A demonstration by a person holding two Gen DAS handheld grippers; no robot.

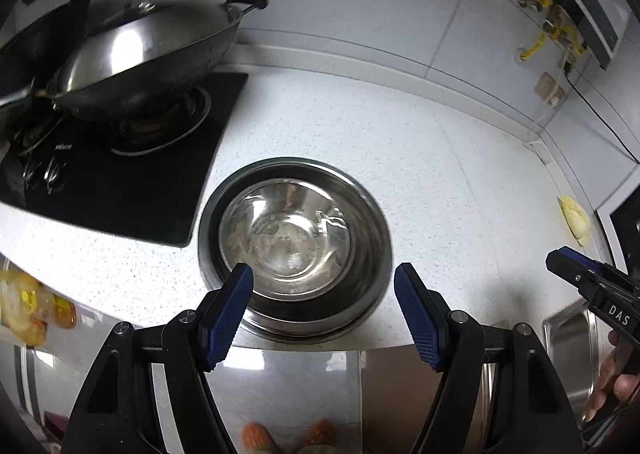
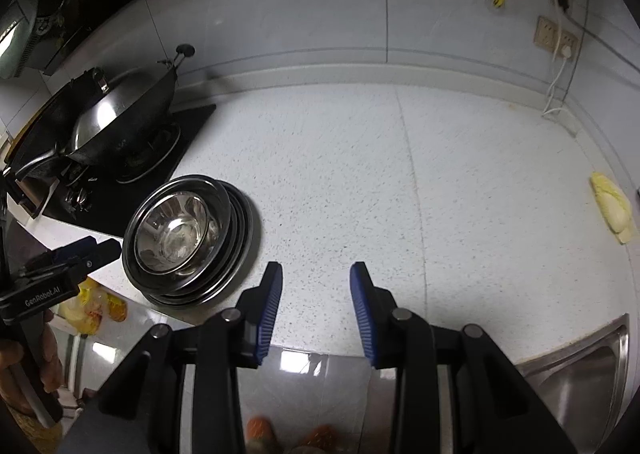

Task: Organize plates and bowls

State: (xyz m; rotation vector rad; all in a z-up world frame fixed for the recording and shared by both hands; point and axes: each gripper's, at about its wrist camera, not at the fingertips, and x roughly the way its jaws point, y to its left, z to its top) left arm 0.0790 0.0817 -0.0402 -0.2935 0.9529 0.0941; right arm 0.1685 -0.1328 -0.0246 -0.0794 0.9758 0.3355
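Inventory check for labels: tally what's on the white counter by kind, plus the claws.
steel dish stack: 1 (pieces inside too nested to count)
pale yellow item: 1
claws: 2, left claw, right claw
Total: 4

Silver bowls (image 1: 294,230), white speckled counter (image 1: 420,158), blue-padded black tool (image 2: 316,310).
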